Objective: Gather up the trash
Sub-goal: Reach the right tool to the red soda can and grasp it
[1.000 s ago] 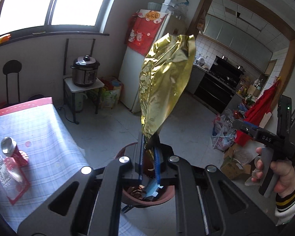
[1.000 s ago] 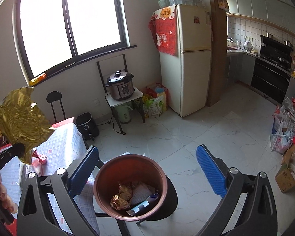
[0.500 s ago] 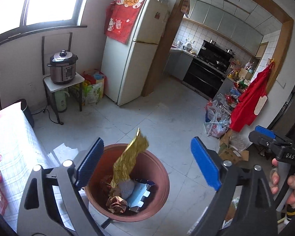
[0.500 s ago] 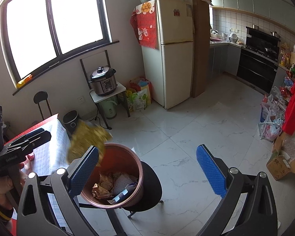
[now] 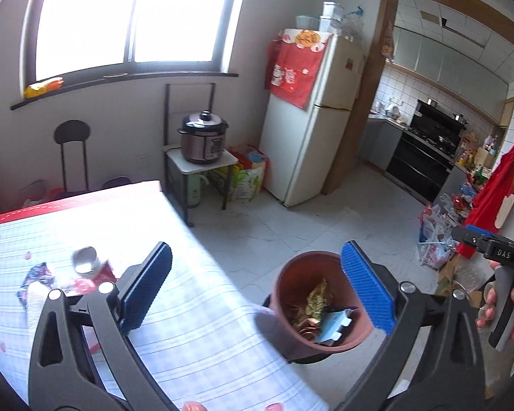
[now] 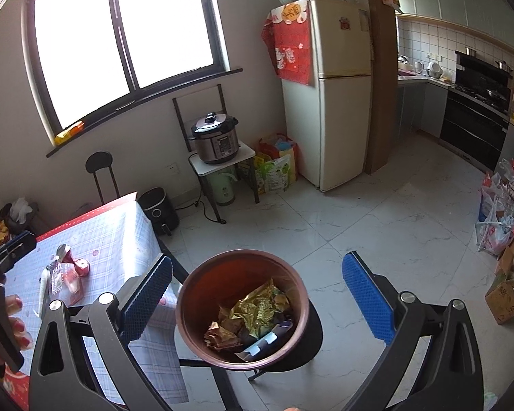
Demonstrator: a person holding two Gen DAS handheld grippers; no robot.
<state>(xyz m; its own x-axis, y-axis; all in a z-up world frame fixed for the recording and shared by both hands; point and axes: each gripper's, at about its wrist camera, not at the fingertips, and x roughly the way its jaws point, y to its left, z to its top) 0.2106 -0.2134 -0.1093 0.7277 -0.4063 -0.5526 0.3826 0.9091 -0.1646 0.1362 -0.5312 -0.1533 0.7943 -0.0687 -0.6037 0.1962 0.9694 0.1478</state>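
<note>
A brown round bin (image 6: 202, 294) stands on a black stool beside the table. A gold foil wrapper (image 6: 257, 311) lies in it on other crumpled trash; the wrapper also shows in the left wrist view (image 5: 317, 299). My left gripper (image 5: 257, 291) is open and empty, between the table and the bin (image 5: 291, 281). My right gripper (image 6: 257, 298) is open and empty above the bin. On the checked tablecloth (image 5: 195, 325) lie a crushed can (image 5: 84, 260), a clear red packet (image 6: 63, 279) and a dark wrapper (image 5: 36, 274).
A black stool (image 6: 311, 335) carries the bin. A pressure cooker (image 6: 217, 138) sits on a small stand by the wall, next to a fridge (image 6: 335, 96). An air fryer (image 6: 157, 210) stands on the floor. Bags and boxes (image 6: 497, 226) line the right side.
My left gripper opened and let go of the gold foil wrapper, which fell into the bin. The left gripper has since swung left toward the table.
</note>
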